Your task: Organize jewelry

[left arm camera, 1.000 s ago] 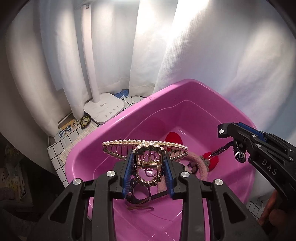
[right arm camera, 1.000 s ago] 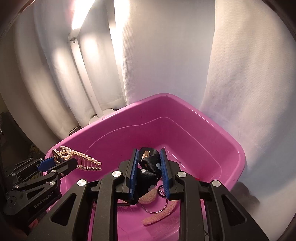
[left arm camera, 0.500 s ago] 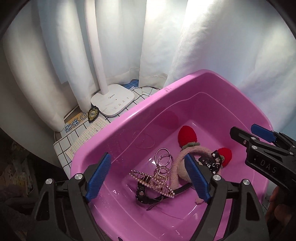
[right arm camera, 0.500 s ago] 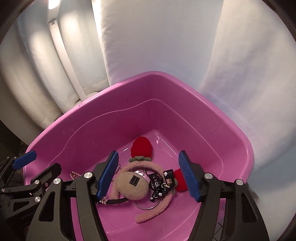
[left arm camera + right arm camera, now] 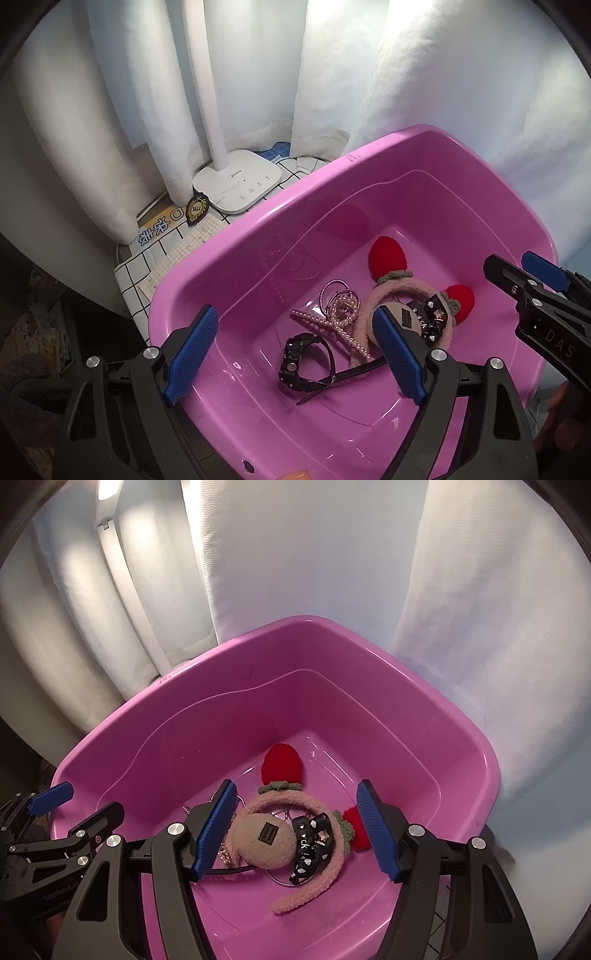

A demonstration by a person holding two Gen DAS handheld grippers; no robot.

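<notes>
Both tools have just let go. The left tool (image 5: 295, 354), which a second ago pinched the pearl hair clip (image 5: 334, 325), now stands wide with its jaws opening a little further and nothing between them; the clip lies on the floor of the pink tub (image 5: 258, 229). The right tool (image 5: 295, 827) has dropped the black bow clip (image 5: 308, 840) and hangs half-wide and empty over it. That puts two more pieces in the tub, so this drop looks finished.

The pearl clip's long axis runs from far left to near right, its near end touching the fuzzy pink headband (image 5: 406, 290). A black watch (image 5: 295, 360) lies just nearer. The bow clip rests against the headband, beside a beige pad (image 5: 260, 840), long axis running near to far.
</notes>
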